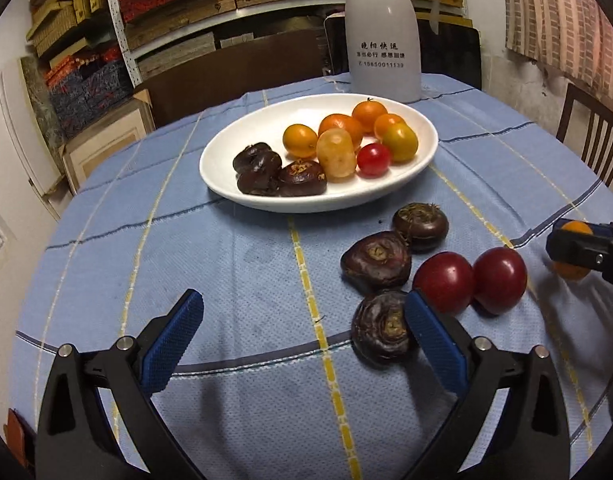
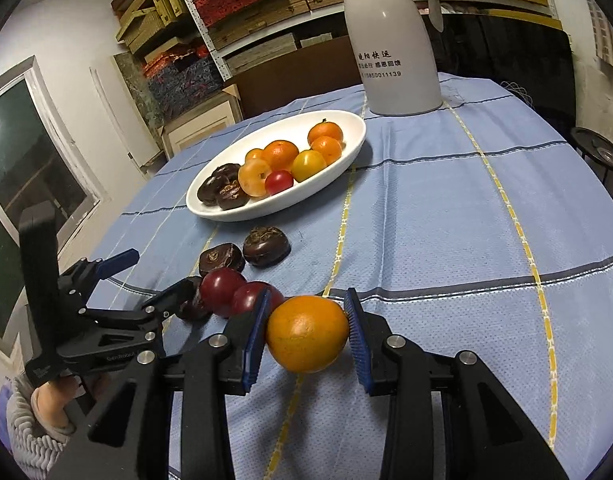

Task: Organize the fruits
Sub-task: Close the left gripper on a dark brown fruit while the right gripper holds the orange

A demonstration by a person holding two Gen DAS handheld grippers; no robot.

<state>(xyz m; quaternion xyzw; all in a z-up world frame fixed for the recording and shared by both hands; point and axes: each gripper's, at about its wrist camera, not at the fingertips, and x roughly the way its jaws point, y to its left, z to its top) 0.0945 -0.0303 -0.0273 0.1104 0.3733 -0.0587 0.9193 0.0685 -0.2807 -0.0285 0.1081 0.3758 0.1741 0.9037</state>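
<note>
Left wrist view: left gripper (image 1: 302,318) spread wide over the blue checked table (image 1: 226,264), holding nothing, right finger's blue pad (image 1: 434,340) touching or just overlapping the nearest water chestnut (image 1: 380,330). Two more water chestnuts (image 1: 376,262) just beyond, stem scars up, with two red tomatoes (image 1: 470,280) side by side to their right. Further back, an oval white plate (image 1: 226,176), long axis running left to right, carrying dark chestnuts at its left end, orange and yellow fruit and one small red tomato toward its right. White jug (image 1: 382,32) upright behind the plate. At far right, right gripper (image 1: 574,250) clamped on an orange fruit.

Right wrist view: right gripper (image 2: 307,334) closed on a round orange (image 2: 306,334), both blue pads pressed to its sides, just above the cloth or touching it; cannot tell which. Red tomatoes and chestnuts just beyond to the left, plate well past them, jug at the far edge. Left gripper (image 2: 146,276) at left, fingers apart, empty.
</note>
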